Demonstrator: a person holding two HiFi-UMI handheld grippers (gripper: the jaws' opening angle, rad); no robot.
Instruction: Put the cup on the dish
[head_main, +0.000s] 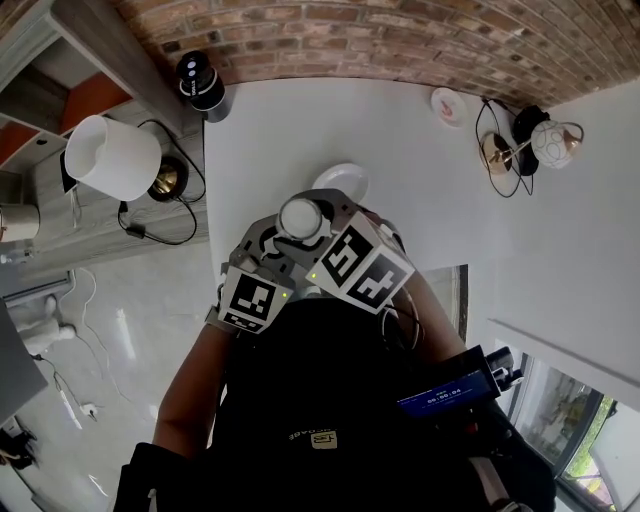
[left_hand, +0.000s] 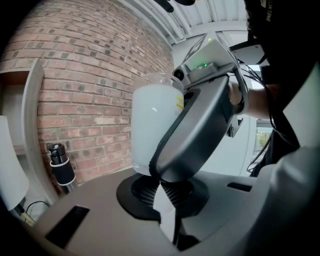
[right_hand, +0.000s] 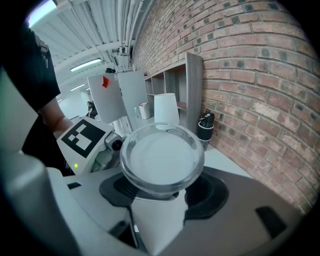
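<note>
The frosted cup (head_main: 300, 217) is off the desk (head_main: 400, 150) and clamped upright in the wide-set jaws of the right hand-held gripper (right_hand: 159, 195), on the person's side of the empty white dish (head_main: 345, 180); carrying it over the dish and setting it down is likely all that is left. The left hand-held gripper (left_hand: 167, 200), its jaws a narrow way apart and gripping nothing, crowds the cup's base. A black bottle (head_main: 200, 82) stands well beyond the dish by the brick wall, with nothing between cup and dish.
</note>
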